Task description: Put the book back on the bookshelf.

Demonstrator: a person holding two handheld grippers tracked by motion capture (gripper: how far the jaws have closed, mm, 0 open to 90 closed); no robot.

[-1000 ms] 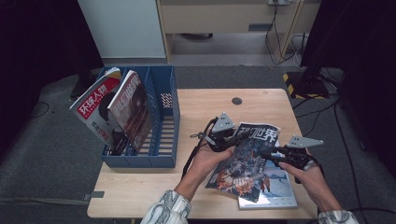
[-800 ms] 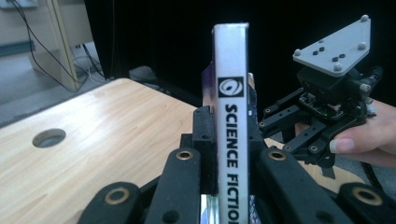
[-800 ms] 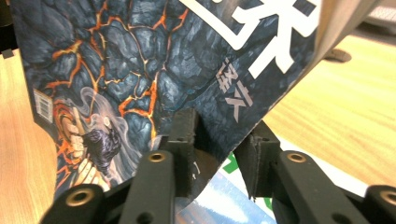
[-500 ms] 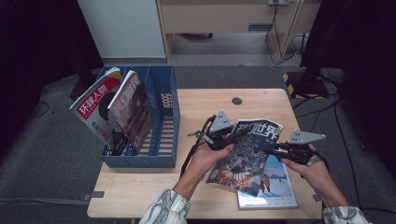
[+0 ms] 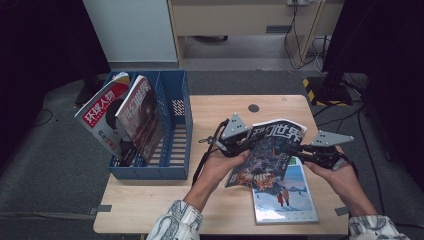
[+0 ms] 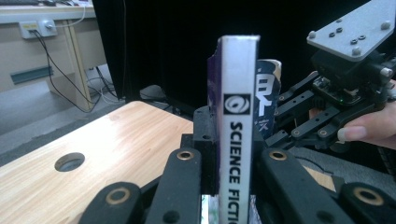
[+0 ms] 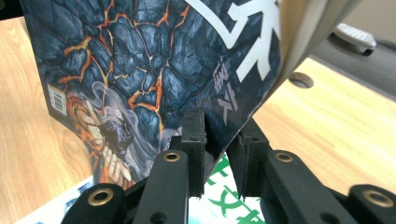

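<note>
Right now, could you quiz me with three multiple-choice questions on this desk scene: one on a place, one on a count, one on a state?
1. Where does the blue file rack stand?
A. the table's left end
B. the right end
C. the floor

2. How many magazines lean in the rack?
A. none
B. two
C. five

3. How is the dark magazine held?
A. flat on the table
B. both grippers clamp it
C. one gripper only

Answers:
1 A, the high view shows it there.
2 B, two covers lean together.
3 B, left gripper clamps its spine and right gripper its cover edge.
</note>
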